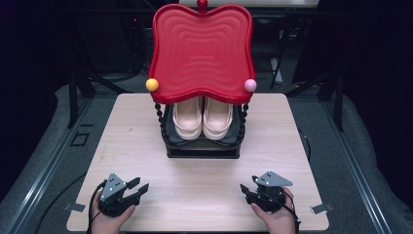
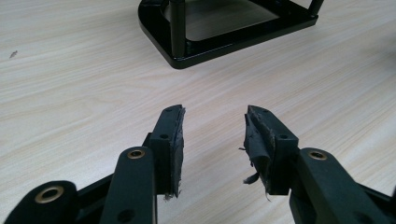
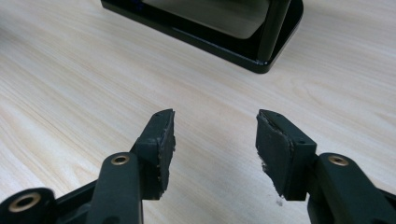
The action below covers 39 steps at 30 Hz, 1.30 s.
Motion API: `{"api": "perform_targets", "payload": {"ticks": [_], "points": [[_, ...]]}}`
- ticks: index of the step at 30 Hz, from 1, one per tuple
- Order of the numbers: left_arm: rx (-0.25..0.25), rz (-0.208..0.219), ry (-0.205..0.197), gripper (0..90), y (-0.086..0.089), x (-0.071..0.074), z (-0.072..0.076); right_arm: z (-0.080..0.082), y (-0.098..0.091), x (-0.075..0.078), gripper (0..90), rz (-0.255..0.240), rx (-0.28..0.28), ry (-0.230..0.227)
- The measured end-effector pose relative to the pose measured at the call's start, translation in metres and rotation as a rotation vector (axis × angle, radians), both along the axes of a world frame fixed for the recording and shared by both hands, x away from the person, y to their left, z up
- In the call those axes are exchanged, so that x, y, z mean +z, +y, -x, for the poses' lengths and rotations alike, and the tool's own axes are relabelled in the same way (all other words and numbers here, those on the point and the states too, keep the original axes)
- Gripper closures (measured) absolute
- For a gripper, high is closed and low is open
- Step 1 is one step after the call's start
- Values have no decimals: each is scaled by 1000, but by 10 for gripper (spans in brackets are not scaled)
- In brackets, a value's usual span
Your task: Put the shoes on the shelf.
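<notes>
A two-tier rack stands at the table's far middle, with a red wavy top tray [image 1: 202, 48] on black beaded posts. Under it, a pair of cream shoes [image 1: 202, 117] lies side by side on the black lower shelf [image 1: 202, 146], toes toward me. My left gripper [image 1: 137, 186] rests near the front left edge, open, nothing between its jaws. My right gripper [image 1: 247, 189] rests near the front right edge, also open and holding nothing. The left gripper [image 2: 214, 135] points at the rack's black base [image 2: 196, 58]. The right gripper [image 3: 215, 140] faces the base's other corner [image 3: 261, 63].
The light wooden table [image 1: 204, 195] lies bare between the grippers and the rack. A yellow ball [image 1: 152, 84] and a pink ball [image 1: 250, 85] cap the tray's front corners, a red knob [image 1: 201, 4] its back. Dark floor and metal stands surround the table.
</notes>
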<state>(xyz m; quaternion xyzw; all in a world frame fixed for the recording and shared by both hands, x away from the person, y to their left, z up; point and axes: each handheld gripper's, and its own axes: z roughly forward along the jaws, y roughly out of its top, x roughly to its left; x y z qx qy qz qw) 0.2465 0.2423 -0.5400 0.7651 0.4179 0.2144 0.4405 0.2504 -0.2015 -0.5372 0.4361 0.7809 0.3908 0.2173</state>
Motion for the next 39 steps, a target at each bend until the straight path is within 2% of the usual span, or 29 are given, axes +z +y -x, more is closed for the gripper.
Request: {"api": "perform_targets", "payload": {"ticks": [1,4,5,7,12,17,20,22,27,33,36,39], "points": [[-1,0,-3,570,0,-1,0,0,0,0,462,0,0,0],[-8,-12,3,551,-1,-3,0,-1,4,-5,430,42,9,-2],[-8,-12,3,547,-1,-3,0,-1,4,-5,430,42,9,-2],[-12,-28,27,548,-1,-5,0,-1,5,-7,422,47,11,9],[-17,-30,67,566,-5,-10,-1,-4,6,-14,390,53,15,19],[-52,-53,85,559,-10,-16,-2,-5,8,-19,375,68,17,40],[-59,-59,96,551,-12,-19,-3,-5,9,-21,358,87,21,44],[-64,-66,103,549,-13,-21,-3,-5,11,-22,355,80,18,36],[-78,-64,114,546,-17,-24,-3,-7,12,-24,347,102,25,51],[-84,-76,126,553,-23,-27,-4,-6,15,-25,339,105,30,41],[-82,-63,132,553,-24,-28,-4,-6,15,-26,332,114,30,42],[-84,-10,150,554,-25,-27,-4,-6,15,-26,305,112,19,30]]}}
